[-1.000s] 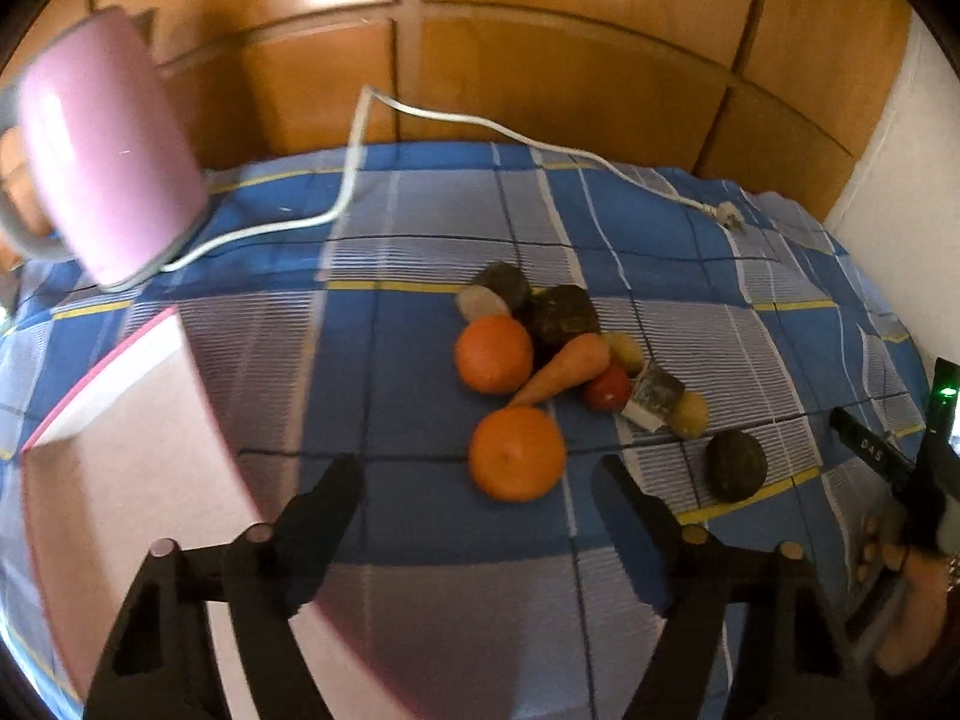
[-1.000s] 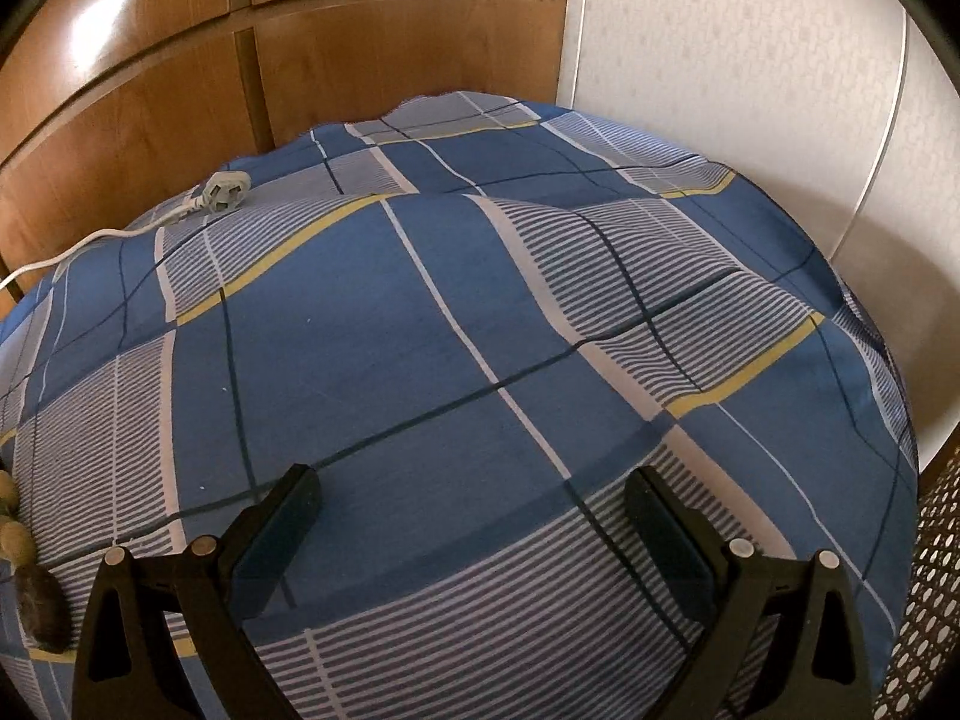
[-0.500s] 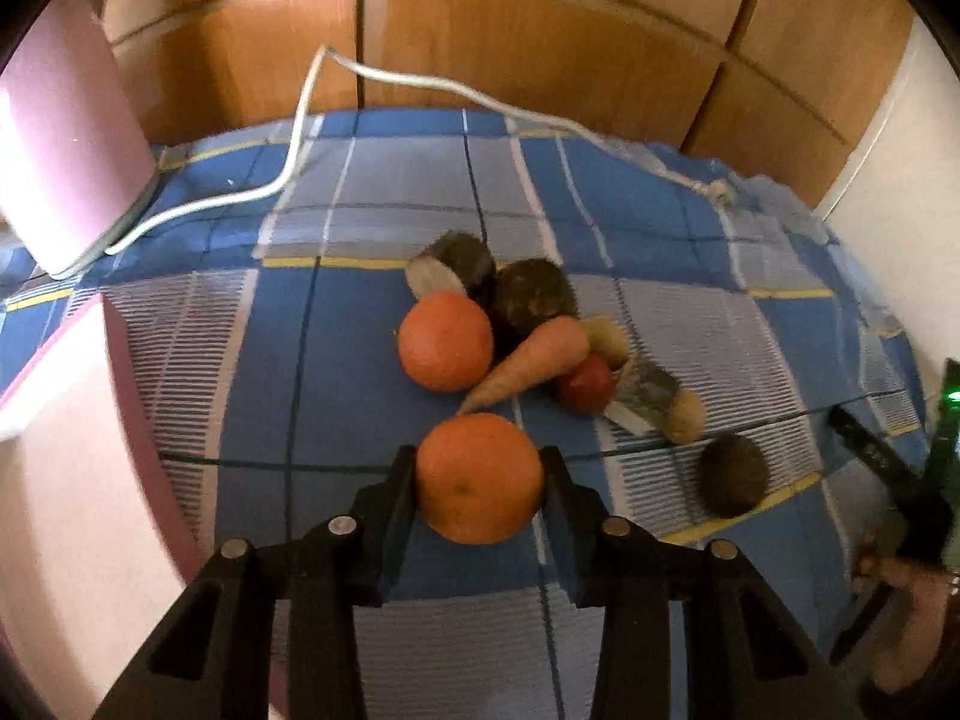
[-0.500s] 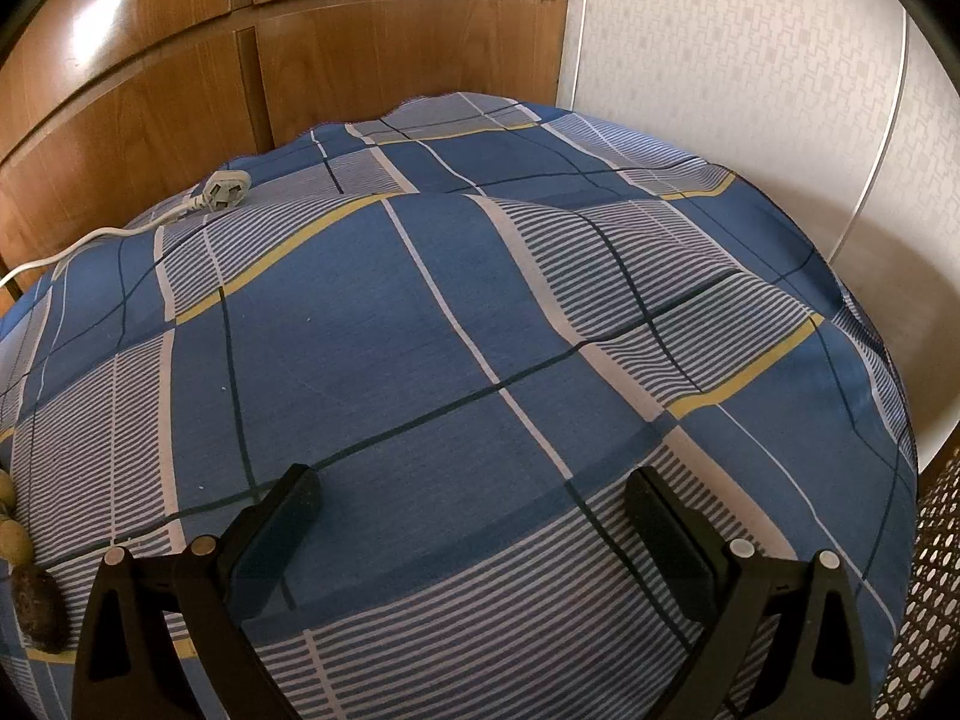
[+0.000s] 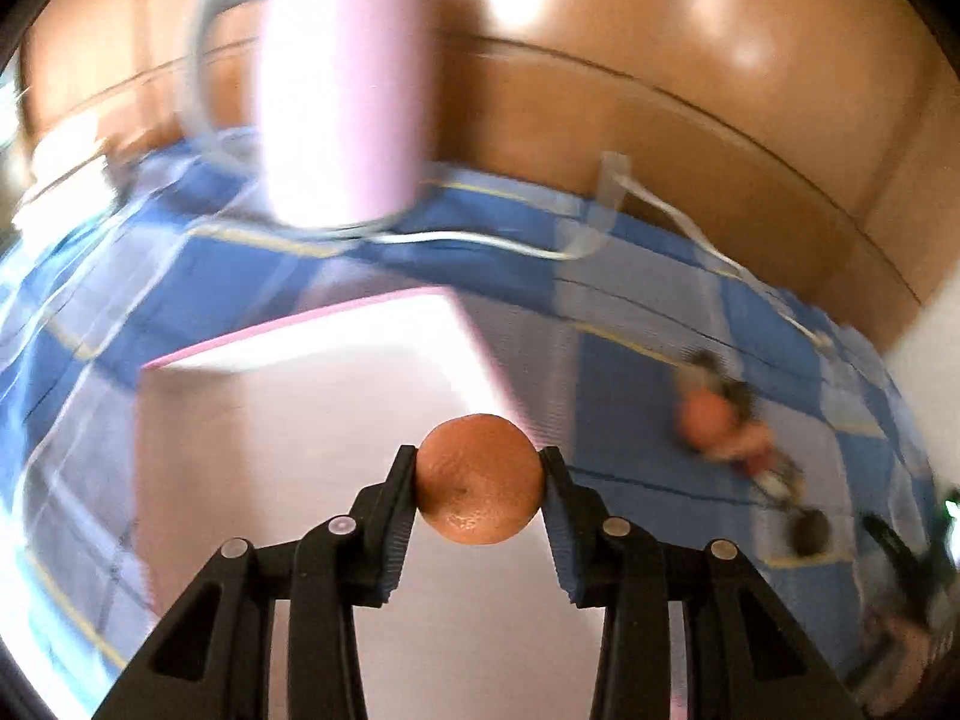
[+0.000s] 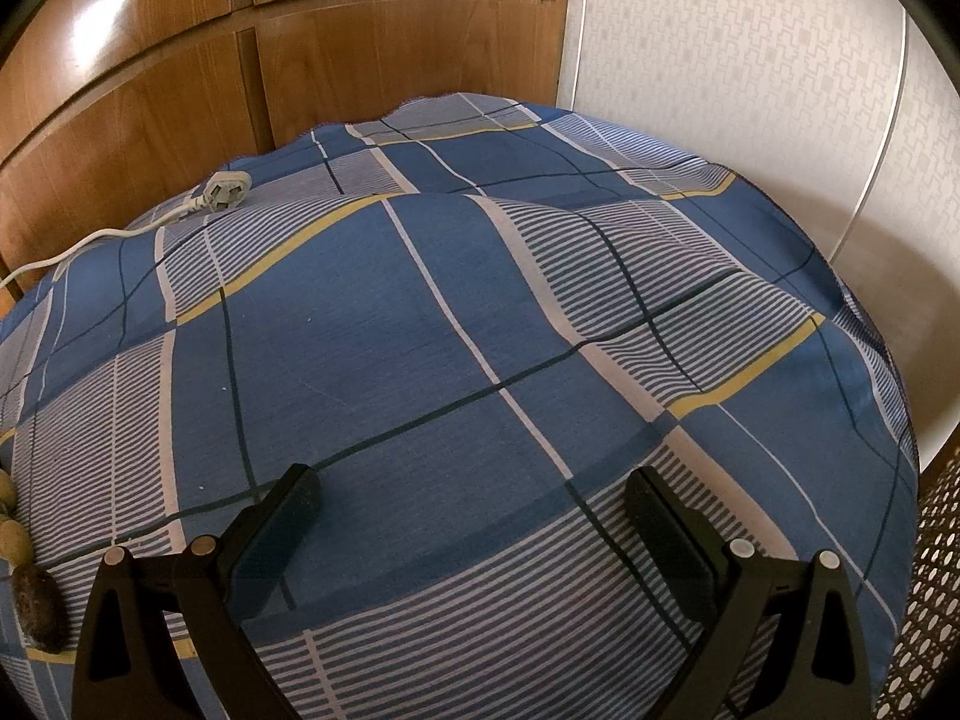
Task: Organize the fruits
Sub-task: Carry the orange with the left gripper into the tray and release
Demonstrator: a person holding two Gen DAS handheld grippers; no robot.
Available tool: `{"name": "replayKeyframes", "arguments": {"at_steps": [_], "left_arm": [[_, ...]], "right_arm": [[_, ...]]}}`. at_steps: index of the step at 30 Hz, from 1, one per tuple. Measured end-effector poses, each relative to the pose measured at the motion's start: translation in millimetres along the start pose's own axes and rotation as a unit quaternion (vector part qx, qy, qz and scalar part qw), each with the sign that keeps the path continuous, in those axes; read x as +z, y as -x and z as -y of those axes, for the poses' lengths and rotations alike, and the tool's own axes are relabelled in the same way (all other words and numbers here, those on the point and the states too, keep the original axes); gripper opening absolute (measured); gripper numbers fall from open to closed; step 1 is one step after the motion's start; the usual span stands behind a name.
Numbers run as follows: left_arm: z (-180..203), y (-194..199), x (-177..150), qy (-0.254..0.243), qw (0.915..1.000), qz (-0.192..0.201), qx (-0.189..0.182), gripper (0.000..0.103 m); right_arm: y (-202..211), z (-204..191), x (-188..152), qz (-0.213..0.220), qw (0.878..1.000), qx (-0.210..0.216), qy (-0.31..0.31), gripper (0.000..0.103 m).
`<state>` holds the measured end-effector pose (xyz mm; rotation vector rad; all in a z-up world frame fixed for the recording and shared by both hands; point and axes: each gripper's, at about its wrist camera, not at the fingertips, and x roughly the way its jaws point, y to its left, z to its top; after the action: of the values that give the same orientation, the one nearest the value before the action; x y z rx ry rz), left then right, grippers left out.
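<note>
Left tool (image 5: 479,483) around orange (image 5: 477,480)

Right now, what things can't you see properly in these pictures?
- Left wrist view: the fruit pile is smeared by motion blur, so I cannot tell which pieces are there.
- Left wrist view: the left hand-held gripper hides the sides of the orange it holds.
- Left wrist view: the pink box is blurred and runs off the bottom edge.
- Right wrist view: the dark fruit is cut by the left edge.
</note>
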<state>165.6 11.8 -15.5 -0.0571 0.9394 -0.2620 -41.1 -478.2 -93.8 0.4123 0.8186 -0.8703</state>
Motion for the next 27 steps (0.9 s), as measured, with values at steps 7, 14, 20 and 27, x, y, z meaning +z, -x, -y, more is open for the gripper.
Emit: {"name": "replayKeyframes", "arguments": {"at_steps": [7, 14, 20, 27], "left_arm": [[-55, -18, 10, 0.049, 0.9968, -0.003, 0.062, 0.04], [-77, -30, 14, 0.079, 0.993, 0.0, 0.088, 0.042], [-75, -10, 3, 0.093, 0.9897, 0.029, 0.105, 0.063], [-74, 22, -22, 0.122, 0.9847, 0.047, 0.115, 0.063]], "right_arm": [[0, 0, 0, 0.0, 1.0, 0.003, -0.003, 0.103], [0, 0, 0, 0.0, 1.0, 0.003, -0.004, 0.103], [0, 0, 0, 0.0, 1.0, 0.003, -0.004, 0.103], [-1, 0, 0, 0.0, 1.0, 0.003, -0.004, 0.103]]}}
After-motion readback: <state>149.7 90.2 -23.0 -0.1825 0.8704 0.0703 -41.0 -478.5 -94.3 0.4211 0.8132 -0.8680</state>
